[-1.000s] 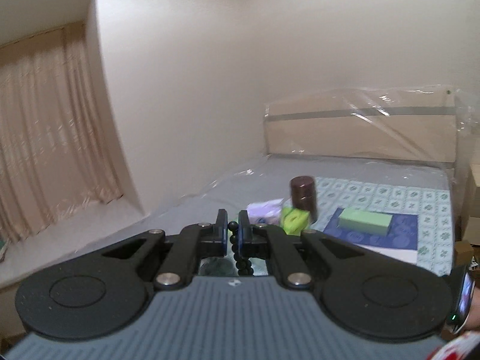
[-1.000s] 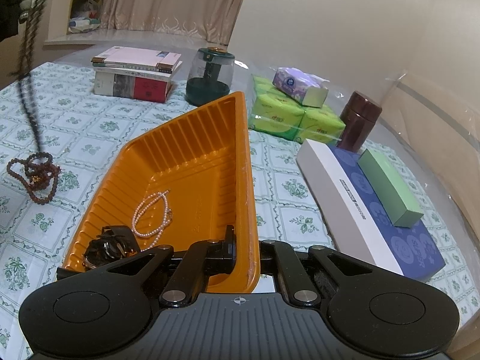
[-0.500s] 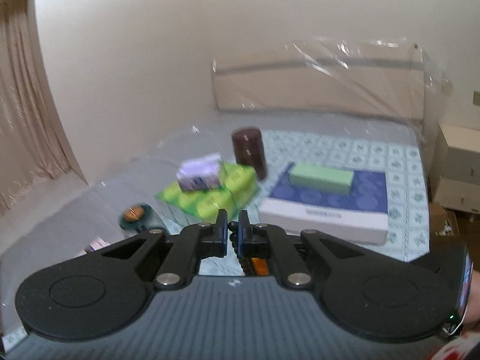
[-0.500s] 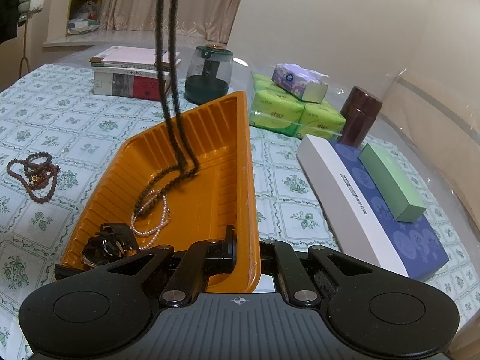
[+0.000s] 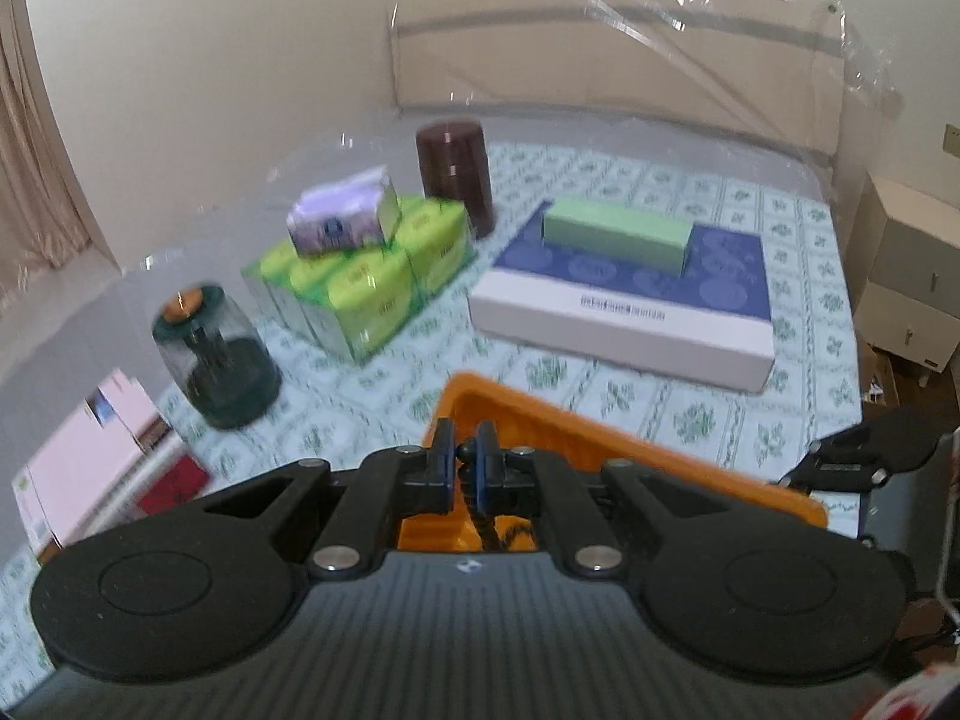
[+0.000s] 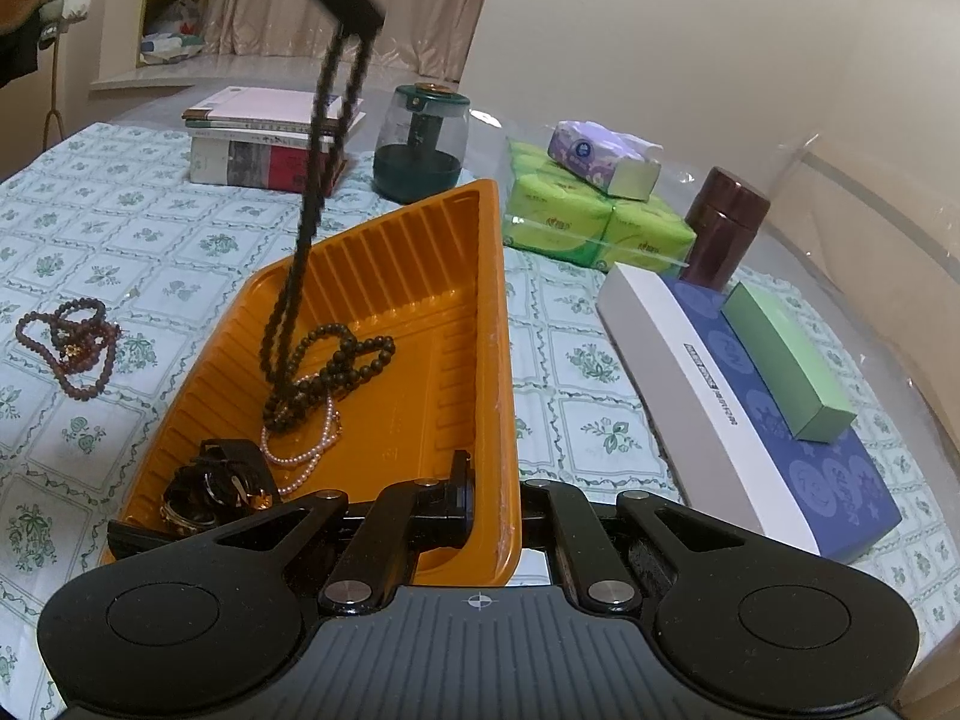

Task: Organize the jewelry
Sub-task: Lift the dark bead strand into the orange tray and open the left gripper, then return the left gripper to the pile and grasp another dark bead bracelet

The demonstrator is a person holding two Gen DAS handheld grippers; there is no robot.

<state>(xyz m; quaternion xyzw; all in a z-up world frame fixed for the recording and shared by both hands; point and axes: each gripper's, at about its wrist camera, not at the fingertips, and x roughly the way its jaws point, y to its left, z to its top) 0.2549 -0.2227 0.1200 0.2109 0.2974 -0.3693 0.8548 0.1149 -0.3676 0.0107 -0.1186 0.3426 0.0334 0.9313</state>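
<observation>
An orange ribbed tray (image 6: 414,252) lies on the flowered cloth. My right gripper (image 6: 498,477) is shut on its near right rim, one finger inside the wall and one outside. Above the tray, my left gripper (image 6: 354,18) is shut on a long strand of dark beads (image 6: 300,252). The strand hangs down and its lower end coils on the tray floor. In the left wrist view a bead sits pinched in the left gripper (image 5: 463,457), over the tray (image 5: 630,450). A pearl strand (image 6: 306,450) and a dark watch pile (image 6: 216,486) lie in the tray. A reddish-brown bead strand (image 6: 72,342) lies on the cloth to its left.
Behind the tray stand stacked books (image 6: 264,138), a dark green jar (image 6: 420,144), green tissue packs (image 6: 576,222) with a purple pack on top, and a brown canister (image 6: 720,228). A blue-and-white box (image 6: 750,414) carrying a green box lies right of the tray.
My left gripper has come down and swung over the tray with the dark bead strand. The strand's lower end now lies coiled on the tray floor. The right gripper has not moved.
</observation>
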